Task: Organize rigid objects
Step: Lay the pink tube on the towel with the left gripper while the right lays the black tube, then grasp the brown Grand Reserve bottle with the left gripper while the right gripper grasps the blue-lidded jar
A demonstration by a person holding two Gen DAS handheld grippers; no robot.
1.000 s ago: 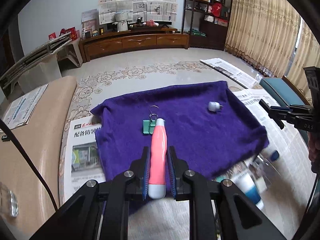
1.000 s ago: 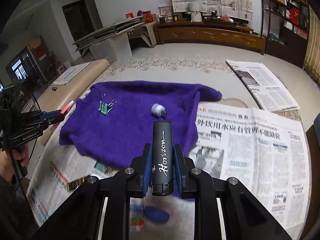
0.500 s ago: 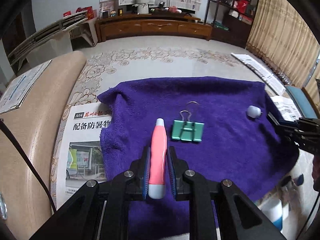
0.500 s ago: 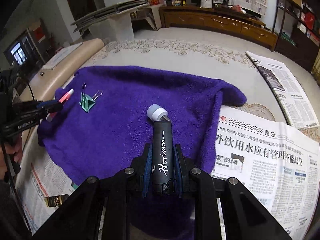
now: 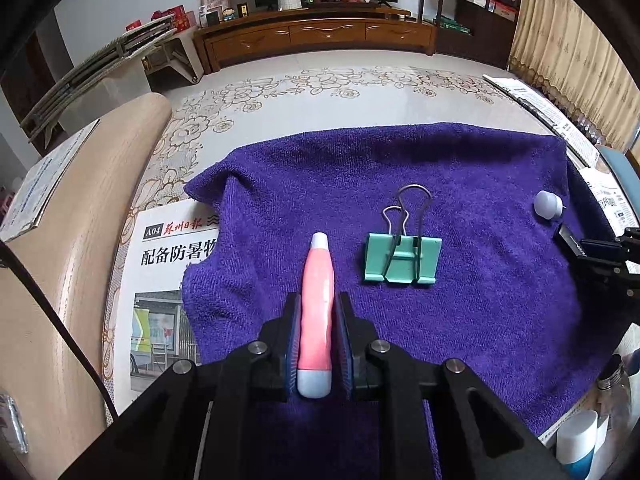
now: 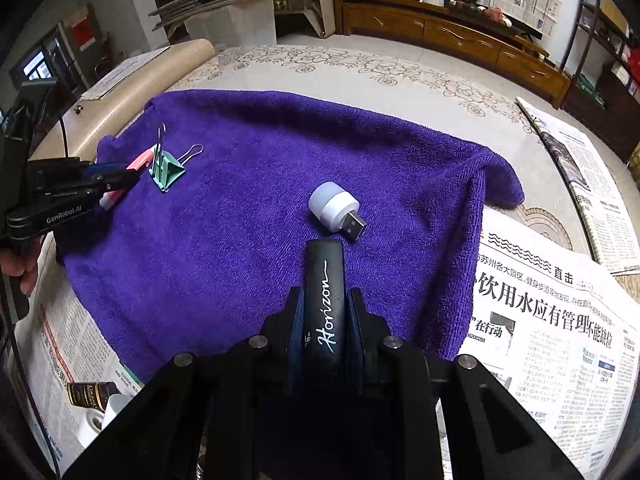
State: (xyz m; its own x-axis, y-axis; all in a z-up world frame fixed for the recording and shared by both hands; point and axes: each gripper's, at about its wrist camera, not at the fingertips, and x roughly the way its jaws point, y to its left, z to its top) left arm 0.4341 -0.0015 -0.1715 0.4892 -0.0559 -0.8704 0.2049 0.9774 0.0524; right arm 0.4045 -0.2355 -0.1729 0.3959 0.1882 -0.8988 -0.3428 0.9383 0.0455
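Left tongs (image 5: 317, 334) grip the pink plastic pen (image 5: 317, 300); right tongs (image 6: 325, 322) grip the black "Horizon" bar (image 6: 326, 300). Lower each flat onto the purple towel (image 5: 460, 312), clear of the green binder clip (image 5: 402, 258) and white USB lamp (image 6: 334, 204).

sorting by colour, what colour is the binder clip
Mint green binder clip, clearest in the left wrist view.

On the purple towel (image 6: 248, 240) we count one green binder clip (image 5: 403, 258) and one white USB night light (image 6: 335, 208). We hold one pink pen (image 5: 317, 312) and one black Horizon tube (image 6: 325, 300) over it, two items aloft, two lying down.
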